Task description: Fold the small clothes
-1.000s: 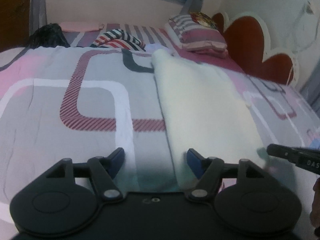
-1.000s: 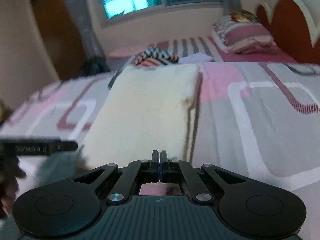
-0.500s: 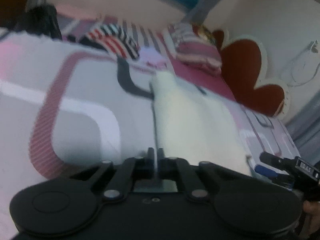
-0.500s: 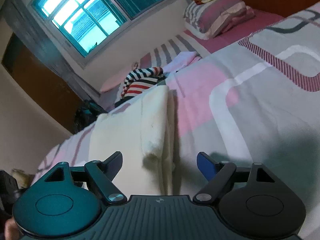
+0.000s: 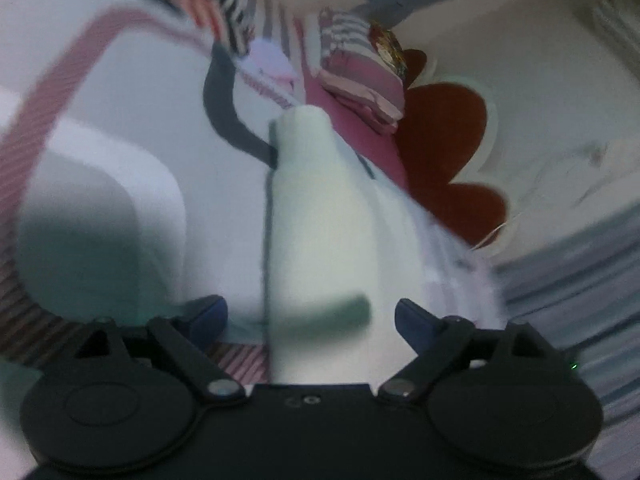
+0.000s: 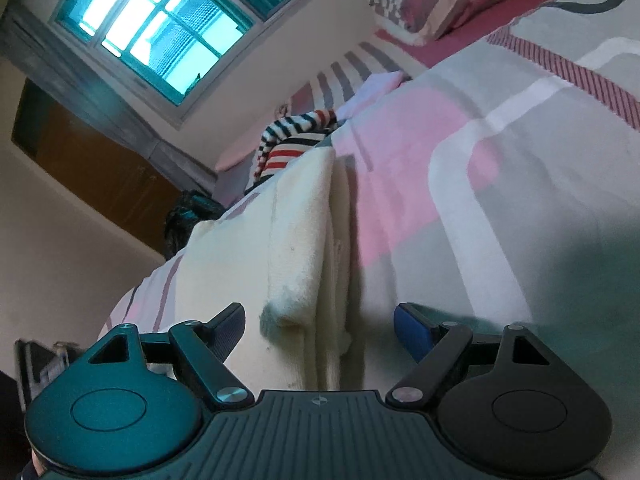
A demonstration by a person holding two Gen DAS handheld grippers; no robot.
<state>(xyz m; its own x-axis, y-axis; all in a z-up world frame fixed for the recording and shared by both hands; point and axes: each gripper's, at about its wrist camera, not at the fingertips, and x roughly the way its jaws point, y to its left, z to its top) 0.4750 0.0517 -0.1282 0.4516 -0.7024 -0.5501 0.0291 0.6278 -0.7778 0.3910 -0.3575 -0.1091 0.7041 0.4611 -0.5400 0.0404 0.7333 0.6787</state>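
The left wrist view is smearing badly with motion, so edges there are hard to make out. In it the left tongs [image 5: 311,317] are standing wide apart with nothing between the blue pads, and the cream fleecy folded cloth [image 5: 320,216] is running as a long narrow strip from the near edge, between the pads, away toward the far side; its near end is passing out of sight behind the tongs' body. To the far right the pink-and-grey striped pillow [image 5: 360,76] is lying against the dark red scalloped headboard [image 5: 444,152], both blurred.

In the right wrist view the picture is sharp but strongly tilted. At the far left the window with teal frame [image 6: 160,28] is showing. The right tongs [image 6: 319,326] are also spread apart, gripping nothing. The folded cloth [image 6: 256,248] is lying on the grey, pink and white patterned bedspread [image 6: 500,184], its long axis pointing from the tongs toward the far red, white and navy striped garment [image 6: 292,140], which is partly hidden behind the cloth's far end. A rolled fold edge is facing right; the near end is cut off by the tongs.
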